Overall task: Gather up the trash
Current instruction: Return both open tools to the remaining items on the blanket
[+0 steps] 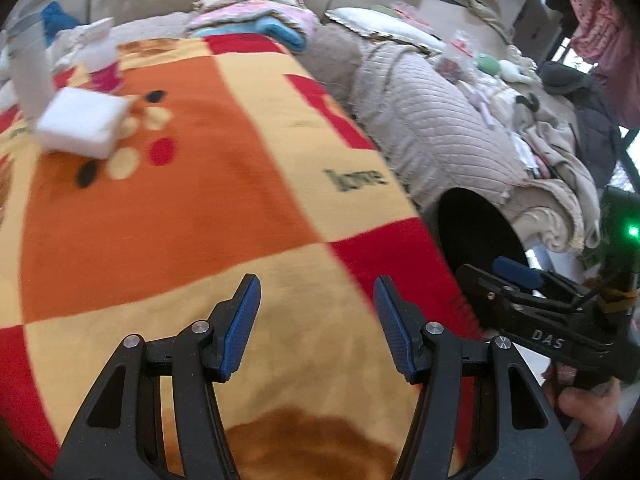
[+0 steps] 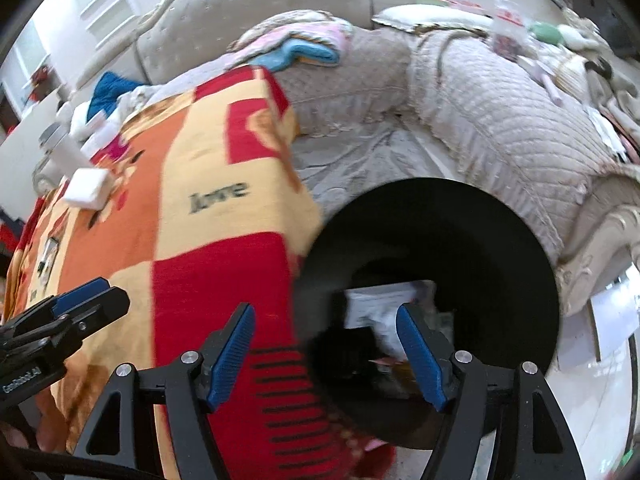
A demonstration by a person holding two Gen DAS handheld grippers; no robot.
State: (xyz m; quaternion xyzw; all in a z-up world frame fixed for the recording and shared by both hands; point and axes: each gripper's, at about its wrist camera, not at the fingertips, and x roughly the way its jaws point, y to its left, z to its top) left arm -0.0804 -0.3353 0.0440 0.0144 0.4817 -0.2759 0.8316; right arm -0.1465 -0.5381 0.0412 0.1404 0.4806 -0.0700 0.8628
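Observation:
A black trash bin [image 2: 432,248] stands beside the table, with paper trash [image 2: 376,304] inside. My right gripper [image 2: 326,312] is open and empty, just above the bin's mouth. In the left wrist view the bin [image 1: 476,232] shows at the table's right edge, with the right gripper [image 1: 516,276] over it. My left gripper [image 1: 316,286] is open and empty above the checked blanket [image 1: 192,200] on the table. A white tissue pack [image 1: 82,122] lies far left on the blanket; it also shows in the right wrist view [image 2: 86,186].
A pink-and-white cup [image 1: 102,60] and a white bottle [image 1: 28,64] stand behind the tissue pack. A beige sofa [image 1: 436,136] with cushions, folded blankets [image 1: 260,20] and clutter runs behind and right of the table. The left gripper [image 2: 84,292] shows at the right wrist view's left edge.

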